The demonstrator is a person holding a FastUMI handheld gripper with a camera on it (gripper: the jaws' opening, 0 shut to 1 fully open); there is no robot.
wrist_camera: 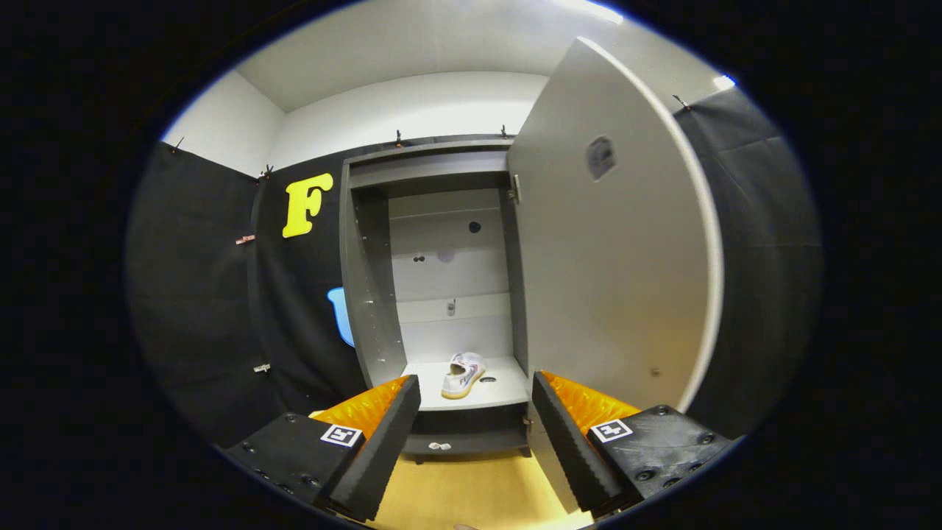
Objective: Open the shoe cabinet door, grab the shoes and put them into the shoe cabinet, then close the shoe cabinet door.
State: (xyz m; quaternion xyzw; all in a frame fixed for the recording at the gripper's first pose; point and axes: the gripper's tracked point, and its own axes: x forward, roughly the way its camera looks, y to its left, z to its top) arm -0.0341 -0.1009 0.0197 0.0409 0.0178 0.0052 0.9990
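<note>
nearest the lens, the tongs (475, 412) stand wide apart with nothing between them, their two fingers (383, 449) splayed to either side of a bare strip of yellowish floor (471, 489). just beyond the fingertips stands the shoe cabinet (368, 294), grey, with a dark base and a pale shelf (497, 394) low down inside it. on that shelf sits a white shoe (462, 373) with a tan sole, straight ahead of the gap between the fingers and a little above it, its long axis running roughly front to back, slightly slanted, one end facing the tongs. so the shoe looks to be already in the cabinet, and what is left, by my reading, is the door. the shoe cabinet door (611, 272) hangs wide open on hinges at the cabinet's right edge and swings out toward the camera; its lower inner face lies just beside and behind the right finger, far nearer to that finger than to the left one. the relation that counts is this: the door's free edge is out to the right and near, the opening is ahead and left, so closing would mean getting to the door's outer side and pushing it leftward and away. two small pale bits lie on the floor at the cabinet's foot; too small to identify.
</note>
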